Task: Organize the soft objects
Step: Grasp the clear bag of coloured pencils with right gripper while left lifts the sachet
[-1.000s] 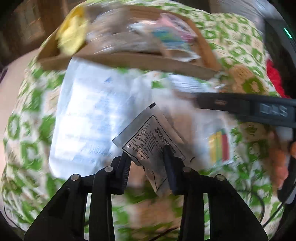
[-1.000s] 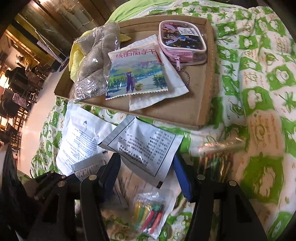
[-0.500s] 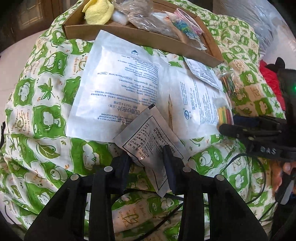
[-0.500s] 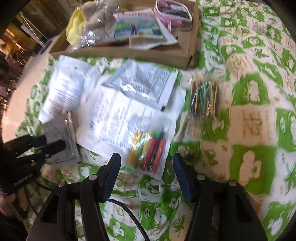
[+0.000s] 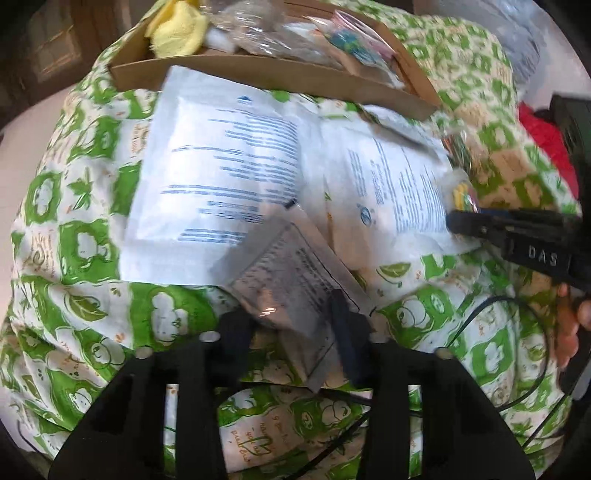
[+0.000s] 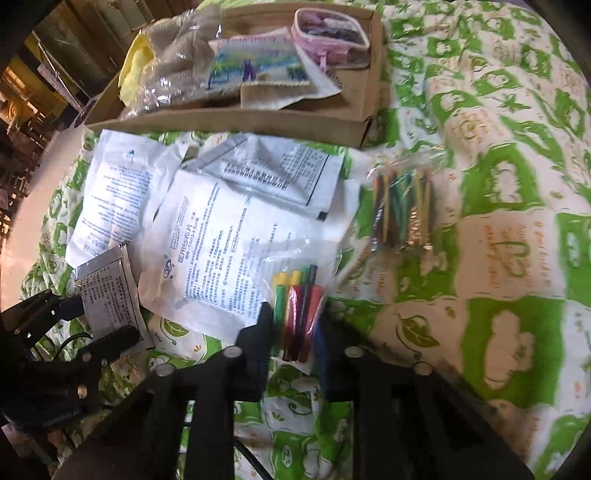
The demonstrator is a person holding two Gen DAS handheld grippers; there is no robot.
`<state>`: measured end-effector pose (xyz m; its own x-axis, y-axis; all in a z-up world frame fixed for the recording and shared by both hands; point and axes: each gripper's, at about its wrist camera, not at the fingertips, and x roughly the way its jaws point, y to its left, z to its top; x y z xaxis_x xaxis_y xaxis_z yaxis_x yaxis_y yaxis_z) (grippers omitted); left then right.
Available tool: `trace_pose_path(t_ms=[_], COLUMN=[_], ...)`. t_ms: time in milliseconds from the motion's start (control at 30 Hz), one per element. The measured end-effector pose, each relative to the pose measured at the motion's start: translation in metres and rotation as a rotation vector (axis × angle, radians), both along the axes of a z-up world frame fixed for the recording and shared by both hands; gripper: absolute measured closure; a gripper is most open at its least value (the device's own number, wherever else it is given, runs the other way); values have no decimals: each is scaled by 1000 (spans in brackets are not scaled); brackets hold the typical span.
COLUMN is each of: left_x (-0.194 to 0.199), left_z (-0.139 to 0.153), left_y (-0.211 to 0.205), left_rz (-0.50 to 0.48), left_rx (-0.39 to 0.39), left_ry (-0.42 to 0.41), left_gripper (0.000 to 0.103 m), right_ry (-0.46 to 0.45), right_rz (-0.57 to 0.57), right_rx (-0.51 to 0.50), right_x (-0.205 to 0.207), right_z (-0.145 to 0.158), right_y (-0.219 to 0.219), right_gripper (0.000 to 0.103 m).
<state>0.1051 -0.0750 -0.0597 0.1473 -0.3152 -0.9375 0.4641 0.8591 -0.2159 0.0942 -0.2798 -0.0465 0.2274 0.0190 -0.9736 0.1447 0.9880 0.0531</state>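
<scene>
My left gripper (image 5: 290, 330) is open around a small silver sachet (image 5: 291, 273) that lies on the green-and-white cloth (image 5: 92, 306); the sachet also shows in the right wrist view (image 6: 109, 291). My right gripper (image 6: 293, 332) stands with its jaws on either side of a clear bag of coloured sticks (image 6: 297, 310); whether they press it is unclear. The right gripper also shows in the left wrist view (image 5: 480, 225). A cardboard tray (image 6: 229, 123) at the back holds a yellow soft item (image 6: 135, 70), a crinkly plastic bag (image 6: 177, 62), a picture packet (image 6: 258, 68) and a pink pouch (image 6: 328, 35).
Two large white printed packets (image 6: 110, 199) (image 6: 229, 251), a smaller white printed packet (image 6: 273, 170) and a second bag of coloured sticks (image 6: 400, 210) lie on the cloth before the tray. A black cable (image 5: 517, 354) runs at the right. A red item (image 5: 546, 140) lies far right.
The right gripper dropped the printed packet by the tray, pulled back and came down around the bag of coloured sticks. The left gripper opened wider around the silver sachet.
</scene>
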Motion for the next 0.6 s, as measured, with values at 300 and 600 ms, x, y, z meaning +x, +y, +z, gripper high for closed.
trace_pose_path(t_ms=[300,600], left_x=[-7,-10], left_z=[29,34], left_y=[15,26], left_rz=[22,42], left_rx=[-103,-146], left_ry=[-50,-13], left_gripper=[83,83], right_ry=[-35,-89], right_rz=[9,20], right_rx=[4,-4], right_x=[2,-11], right_z=[23,59], right_y=[-1,2], right_gripper=[88,88])
